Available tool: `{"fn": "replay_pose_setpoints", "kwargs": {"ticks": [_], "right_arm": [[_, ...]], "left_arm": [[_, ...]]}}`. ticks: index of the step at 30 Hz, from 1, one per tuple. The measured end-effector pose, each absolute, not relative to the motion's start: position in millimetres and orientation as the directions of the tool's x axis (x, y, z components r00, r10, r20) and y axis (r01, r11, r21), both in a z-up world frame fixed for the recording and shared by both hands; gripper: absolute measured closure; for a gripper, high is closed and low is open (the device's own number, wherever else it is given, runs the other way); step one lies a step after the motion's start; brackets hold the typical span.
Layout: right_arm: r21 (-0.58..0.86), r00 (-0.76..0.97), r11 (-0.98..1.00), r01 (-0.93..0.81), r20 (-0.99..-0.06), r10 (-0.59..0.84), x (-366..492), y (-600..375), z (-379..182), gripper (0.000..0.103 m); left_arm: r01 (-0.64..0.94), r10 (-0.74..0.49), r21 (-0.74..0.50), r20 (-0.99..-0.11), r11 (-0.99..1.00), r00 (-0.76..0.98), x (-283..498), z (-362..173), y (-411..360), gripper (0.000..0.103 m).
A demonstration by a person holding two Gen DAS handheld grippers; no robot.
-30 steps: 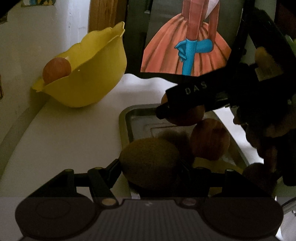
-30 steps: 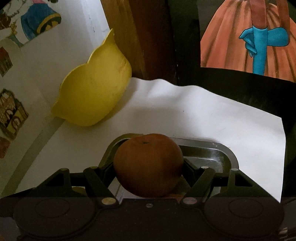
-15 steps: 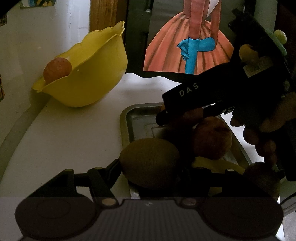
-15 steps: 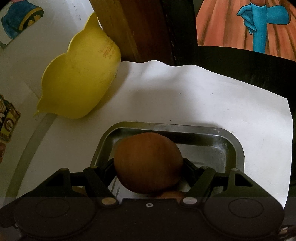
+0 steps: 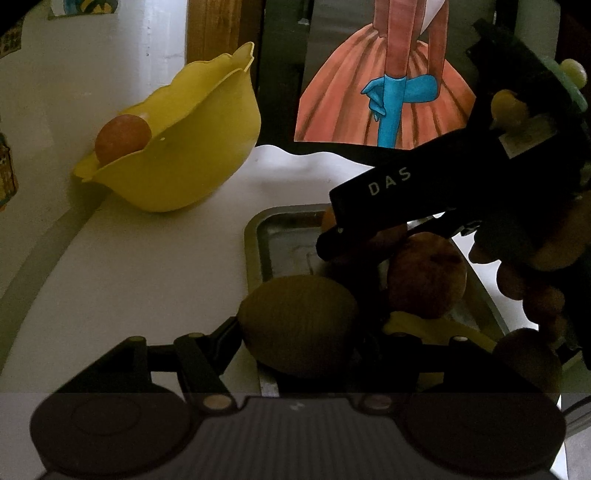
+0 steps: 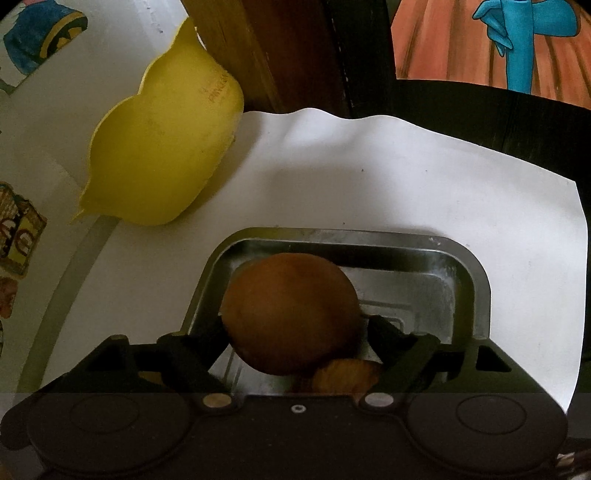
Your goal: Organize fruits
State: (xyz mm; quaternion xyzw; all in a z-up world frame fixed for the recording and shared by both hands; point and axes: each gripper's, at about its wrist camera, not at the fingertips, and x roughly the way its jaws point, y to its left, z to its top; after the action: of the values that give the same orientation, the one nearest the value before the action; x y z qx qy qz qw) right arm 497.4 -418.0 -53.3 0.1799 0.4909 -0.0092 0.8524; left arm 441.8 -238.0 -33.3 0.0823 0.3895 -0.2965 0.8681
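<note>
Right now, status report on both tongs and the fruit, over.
Left tongs shut on kiwi. Right tongs shut on brown fruit above metal tray. Yellow bowl holds one fruit. Path clear.

Dim room: white wall [image 5: 92,66], wooden post [image 5: 218,29], cartoon poster [image 5: 384,81].

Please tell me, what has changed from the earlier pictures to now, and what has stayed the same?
The right gripper, still shut on the brown round fruit, has risen above the metal tray and tilted downward; another fruit now shows beneath it. The left gripper keeps holding the kiwi unmoved. The yellow bowl with its one fruit stayed in place.
</note>
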Motion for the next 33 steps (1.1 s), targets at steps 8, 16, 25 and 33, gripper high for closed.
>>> {"fn": "replay_pose_setpoints", "kwargs": {"ticks": [8, 16, 25, 33], "right_arm": [[0.284, 0.544, 0.943, 0.173, -0.826, 0.149, 481.5, -418.9, -43.5, 0.010], [0.276, 0.587, 0.952, 0.129, -0.796, 0.152, 460.4, -420.1, -31.3, 0.007], [0.279, 0.668, 0.960, 0.035, -0.721, 0.185, 418.2, -415.5, -11.7, 0.003], [0.263, 0.798, 0.964, -0.046, -0.570, 0.193, 371.9, -404.3, -2.5, 0.001]], "left_arm": [[0.544, -0.409, -0.043, -0.710, 0.838, 0.574, 429.1, -25.9, -236.0, 0.025], [0.465, -0.370, -0.038, -0.665, 0.885, 0.649, 396.1, -8.1, -226.3, 0.015], [0.372, -0.309, -0.024, -0.610, 0.928, 0.730, 345.2, 11.6, -214.8, 0.005], [0.392, -0.337, 0.006, -0.496, 0.920, 0.800, 314.4, -3.3, -211.1, 0.002]]}}
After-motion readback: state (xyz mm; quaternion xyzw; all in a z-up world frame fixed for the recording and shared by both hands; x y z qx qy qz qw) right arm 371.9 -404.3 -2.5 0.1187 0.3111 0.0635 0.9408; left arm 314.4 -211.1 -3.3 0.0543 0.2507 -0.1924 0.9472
